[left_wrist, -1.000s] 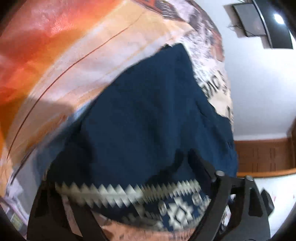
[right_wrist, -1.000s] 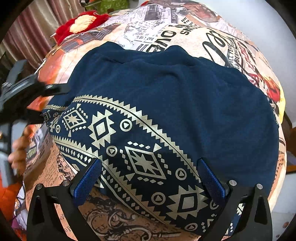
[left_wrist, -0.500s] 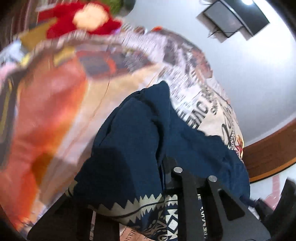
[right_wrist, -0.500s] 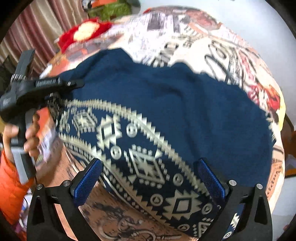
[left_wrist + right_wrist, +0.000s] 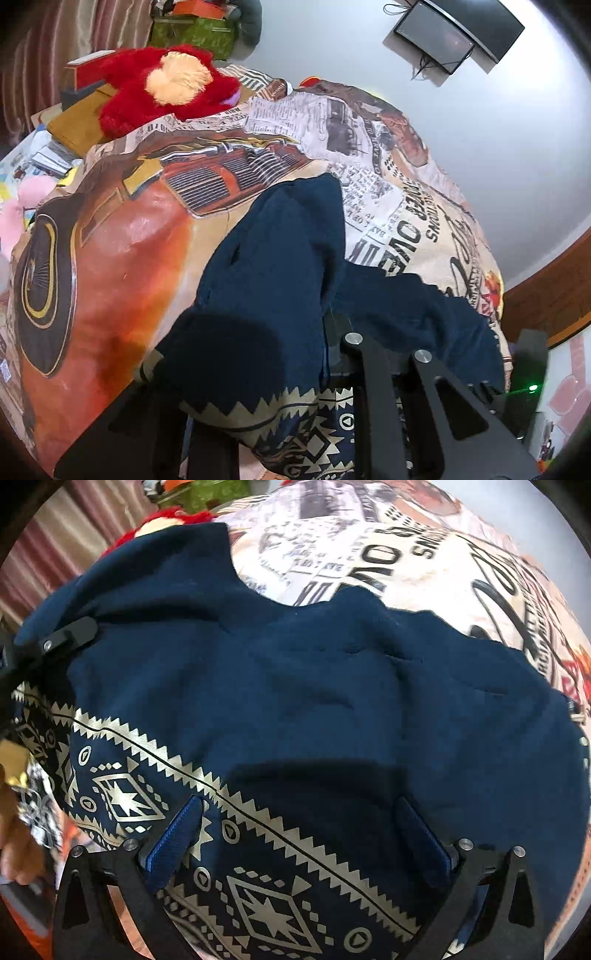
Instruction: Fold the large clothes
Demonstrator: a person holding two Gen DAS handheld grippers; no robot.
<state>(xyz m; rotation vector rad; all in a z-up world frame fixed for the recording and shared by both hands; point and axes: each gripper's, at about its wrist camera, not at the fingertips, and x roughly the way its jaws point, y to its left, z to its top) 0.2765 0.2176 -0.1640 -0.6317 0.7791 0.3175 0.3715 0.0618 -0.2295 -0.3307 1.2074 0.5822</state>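
Observation:
A navy garment [image 5: 314,686] with a cream geometric band lies on a bed with a printed cover [image 5: 122,251]. My left gripper [image 5: 321,354] is shut on the garment's left edge and holds a fold of it [image 5: 269,280] raised. It also shows in the right wrist view [image 5: 70,635], clamped on that edge. My right gripper [image 5: 299,830] is open, its blue-padded fingers [image 5: 177,838] spread low over the patterned band, with cloth between them.
A red plush toy [image 5: 166,85] and a green box [image 5: 192,29] sit at the far end of the bed. A wall screen [image 5: 443,33] hangs above. A wooden rail [image 5: 546,291] runs at the right. Pink toys [image 5: 22,199] lie left.
My left gripper has closed on the garment's edge and lifted it, folding the left side up and inward. My right gripper has moved closer over the patterned band.

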